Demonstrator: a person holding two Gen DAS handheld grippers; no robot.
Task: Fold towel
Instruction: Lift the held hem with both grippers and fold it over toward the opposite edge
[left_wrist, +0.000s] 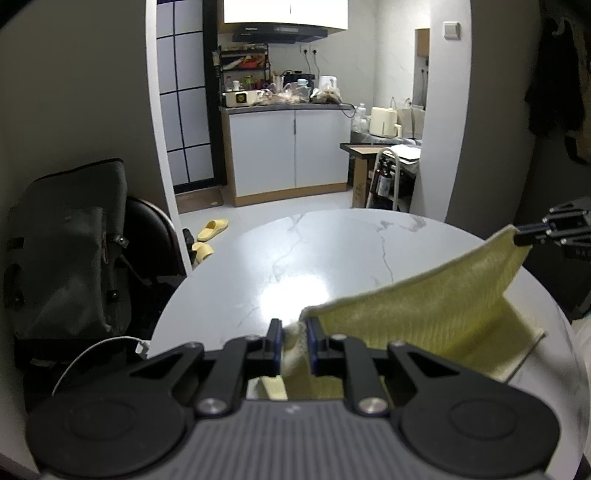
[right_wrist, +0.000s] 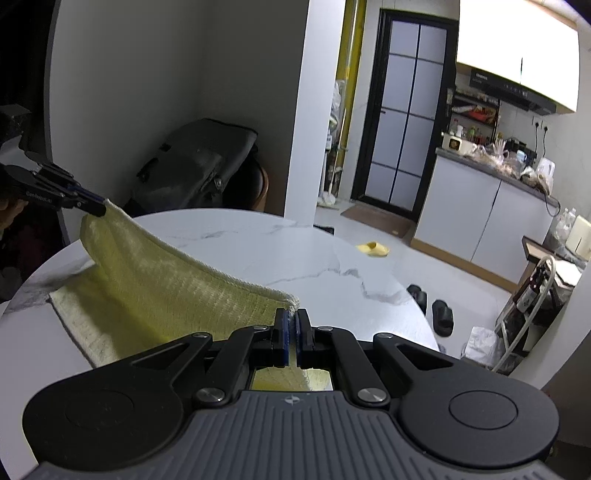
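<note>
Left gripper (left_wrist: 294, 334) pinches one corner of the yellow towel (left_wrist: 417, 314); right gripper (right_wrist: 292, 325) pinches the opposite corner of the same edge. Between them that edge hangs raised above the round marble bench (left_wrist: 295, 251), sagging at mid-span. Towel's lower portion lies flat on the bench. Grey backpack (left_wrist: 70, 243) sits beside the bench.

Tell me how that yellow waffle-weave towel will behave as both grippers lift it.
The yellow waffle-weave towel is probably floppy: it sags between the left gripper and right gripper. It seems light, with its lower part trailing on the white marble table. The textured weave likely resists slipping.
</note>
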